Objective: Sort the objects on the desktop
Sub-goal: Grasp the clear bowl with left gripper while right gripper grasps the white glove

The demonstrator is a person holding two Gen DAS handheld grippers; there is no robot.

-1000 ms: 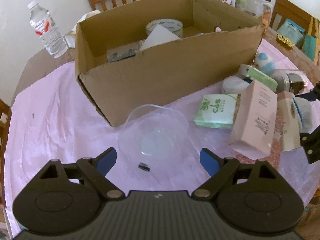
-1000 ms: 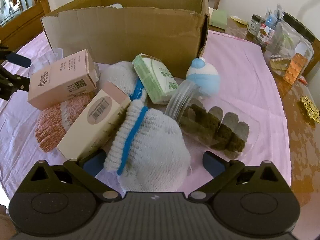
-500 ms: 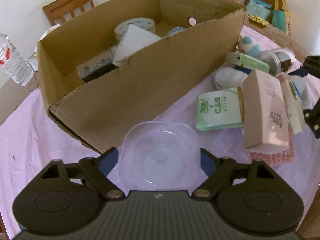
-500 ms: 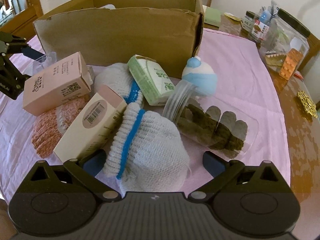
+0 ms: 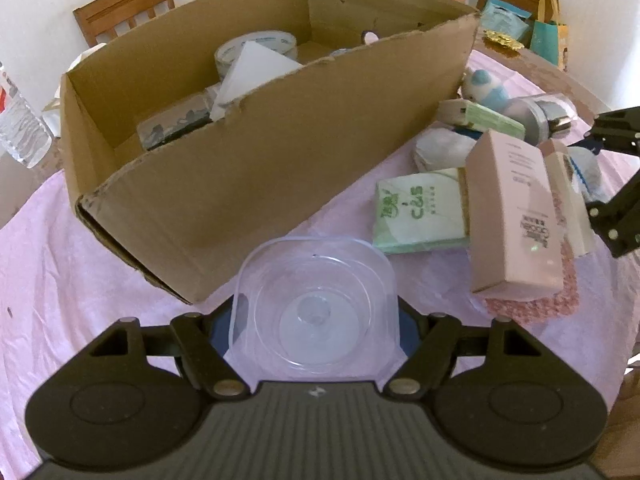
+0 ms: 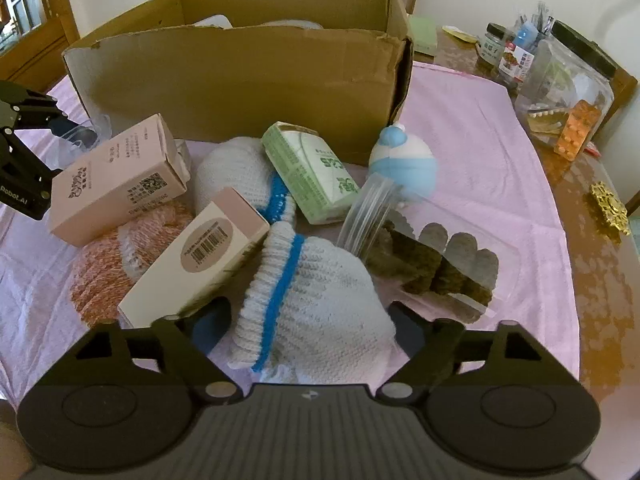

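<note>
Your left gripper (image 5: 316, 324) has closed in around clear plastic container (image 5: 316, 300), now grasping it just beside cardboard box (image 5: 280, 148) front wall. Pick secured; box drop next, likely. Your right gripper (image 6: 310, 334) spread wide, straddling white knit glove (image 6: 316, 312), not clenched.

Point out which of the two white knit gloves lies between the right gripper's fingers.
The near white glove, beside the barcode box; the other glove lies farther back, toward the cardboard box.

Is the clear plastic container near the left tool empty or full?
Empty: through the clear plastic container only the pink tablecloth shows.
</note>
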